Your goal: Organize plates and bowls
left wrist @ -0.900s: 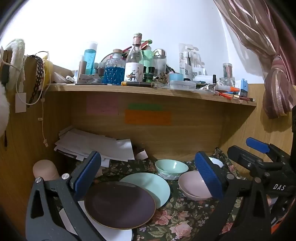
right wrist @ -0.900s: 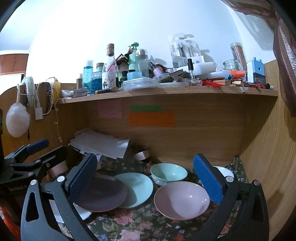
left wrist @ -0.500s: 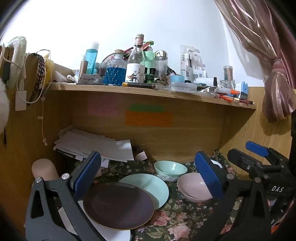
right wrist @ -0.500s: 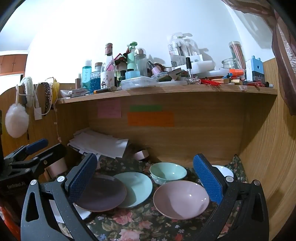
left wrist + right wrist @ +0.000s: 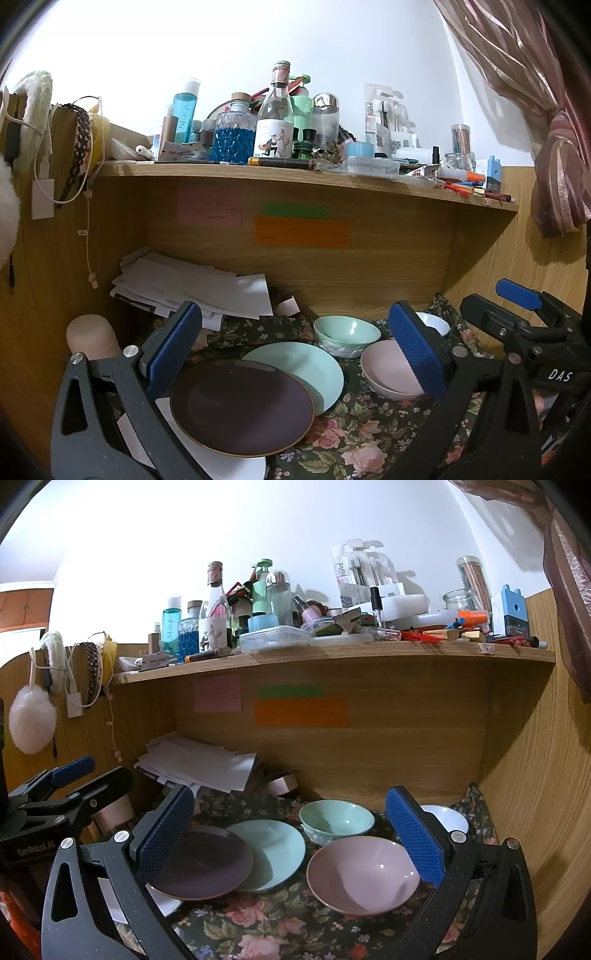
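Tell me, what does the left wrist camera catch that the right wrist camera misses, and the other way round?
Only the left view shows the tied-back curtain in full and the peach rounded cap at the left wall. Only the right view shows the whole white pompom and the full inside of the pink bowl. Both show the dark plate, green plate, green bowl and the cluttered shelf.

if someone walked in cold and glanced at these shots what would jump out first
Probably the crockery spread on the floral cloth low in the nook: a dark plate overlapping a mint plate, with a pink bowl and a mint bowl to their right. Above, the wooden shelf is crammed with bottles and jars. Both grippers, left gripper and right gripper, frame the dishes, open and empty.
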A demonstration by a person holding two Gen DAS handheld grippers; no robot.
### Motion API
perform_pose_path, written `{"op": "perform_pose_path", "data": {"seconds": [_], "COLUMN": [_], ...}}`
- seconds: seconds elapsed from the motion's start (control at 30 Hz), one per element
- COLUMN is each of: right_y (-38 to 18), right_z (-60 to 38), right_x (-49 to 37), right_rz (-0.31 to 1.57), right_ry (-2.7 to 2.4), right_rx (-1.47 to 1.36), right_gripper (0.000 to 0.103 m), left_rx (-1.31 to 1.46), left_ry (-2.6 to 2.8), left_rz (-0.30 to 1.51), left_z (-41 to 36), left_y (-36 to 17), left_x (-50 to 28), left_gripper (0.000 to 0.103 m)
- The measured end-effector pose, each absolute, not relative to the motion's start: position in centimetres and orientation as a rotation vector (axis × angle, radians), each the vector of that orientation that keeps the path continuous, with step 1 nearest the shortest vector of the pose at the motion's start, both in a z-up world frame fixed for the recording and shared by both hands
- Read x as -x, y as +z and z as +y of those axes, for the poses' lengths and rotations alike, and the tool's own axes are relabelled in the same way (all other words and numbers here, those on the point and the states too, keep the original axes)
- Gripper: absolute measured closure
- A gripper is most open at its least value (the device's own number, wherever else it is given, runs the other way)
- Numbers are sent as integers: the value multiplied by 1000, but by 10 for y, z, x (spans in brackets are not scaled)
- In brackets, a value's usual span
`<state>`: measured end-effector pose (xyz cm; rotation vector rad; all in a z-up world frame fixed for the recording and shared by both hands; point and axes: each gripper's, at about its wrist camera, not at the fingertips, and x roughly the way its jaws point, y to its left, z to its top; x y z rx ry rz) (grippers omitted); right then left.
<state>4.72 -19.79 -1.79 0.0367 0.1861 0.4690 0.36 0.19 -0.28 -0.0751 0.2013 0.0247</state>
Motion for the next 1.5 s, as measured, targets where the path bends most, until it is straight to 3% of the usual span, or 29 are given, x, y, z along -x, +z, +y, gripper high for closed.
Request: {"op": "perform_pose_path", "data": {"seconds": [1.5], "right_y": [-13], "right_z": [-201], "right_x": [-40], "right_rz": [162], "right_ry": [473], "right_rx": [-47], "right_gripper": [0], "left_rx": [72], "left_ry": [26], "left_rz": [197], "left_z": [-5], "left_y": [0], "left_x": [-6], "left_gripper": [0]}}
